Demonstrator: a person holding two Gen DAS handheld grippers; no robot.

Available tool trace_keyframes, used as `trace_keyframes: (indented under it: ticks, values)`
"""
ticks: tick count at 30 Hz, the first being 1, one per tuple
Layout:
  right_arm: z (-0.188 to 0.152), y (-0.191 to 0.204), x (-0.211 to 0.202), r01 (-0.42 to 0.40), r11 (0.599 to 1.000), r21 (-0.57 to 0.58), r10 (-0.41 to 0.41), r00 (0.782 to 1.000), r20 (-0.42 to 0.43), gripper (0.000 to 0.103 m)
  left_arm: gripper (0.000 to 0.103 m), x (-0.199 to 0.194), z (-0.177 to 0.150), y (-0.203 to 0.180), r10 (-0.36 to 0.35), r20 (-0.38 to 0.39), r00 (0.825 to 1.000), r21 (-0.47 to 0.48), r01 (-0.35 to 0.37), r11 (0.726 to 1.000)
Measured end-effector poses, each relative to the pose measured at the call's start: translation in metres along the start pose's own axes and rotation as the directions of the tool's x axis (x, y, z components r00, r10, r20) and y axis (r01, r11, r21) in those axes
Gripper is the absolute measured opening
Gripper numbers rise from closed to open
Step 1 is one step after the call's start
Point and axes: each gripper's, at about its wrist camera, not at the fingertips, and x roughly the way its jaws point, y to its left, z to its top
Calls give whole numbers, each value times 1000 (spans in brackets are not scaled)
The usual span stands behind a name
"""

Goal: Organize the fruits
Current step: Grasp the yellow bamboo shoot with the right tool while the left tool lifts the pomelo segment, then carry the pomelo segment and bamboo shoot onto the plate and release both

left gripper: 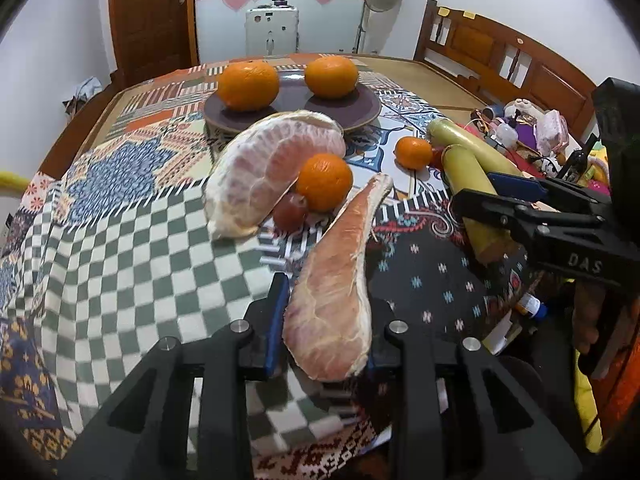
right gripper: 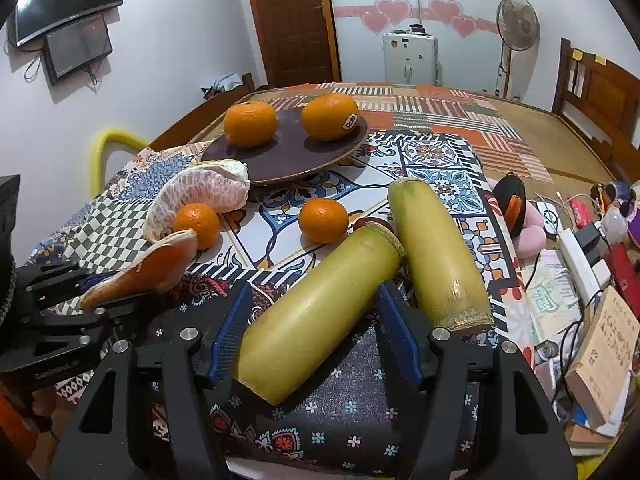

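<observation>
Partly hidden behind a small orange (left gripper: 324, 181), a reddish fruit (left gripper: 291, 212) stays unidentifiable

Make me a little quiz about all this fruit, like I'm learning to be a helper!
1. True or false: the purple plate is empty.
2. What does the left gripper hold? A) a banana B) a pomelo slice C) an apple
3. How many small oranges lie on the patterned cloth, off the plate?

Key:
1. False: two big oranges sit on it.
2. B, the pomelo slice.
3. Two small oranges.
</observation>
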Motion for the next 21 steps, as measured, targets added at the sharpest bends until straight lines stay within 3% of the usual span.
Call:
trace_keyframes:
  ticks: [9,13,21]
  values:
    - [-13,6,-17,-59,995,-78,54,996,-64,37,30,-17,-17,0,16,-21,1000,9,-16,1000]
    - [-17,13,-22,-33,989,-144,19,996,-92,36,30,-16,-16,0,6,-26,1000,8,-6,1000]
    - [4,12,-14,-29,990,-138,19,997,-75,36,30,-6,-4,0,-16,-36,999,9,16,1000]
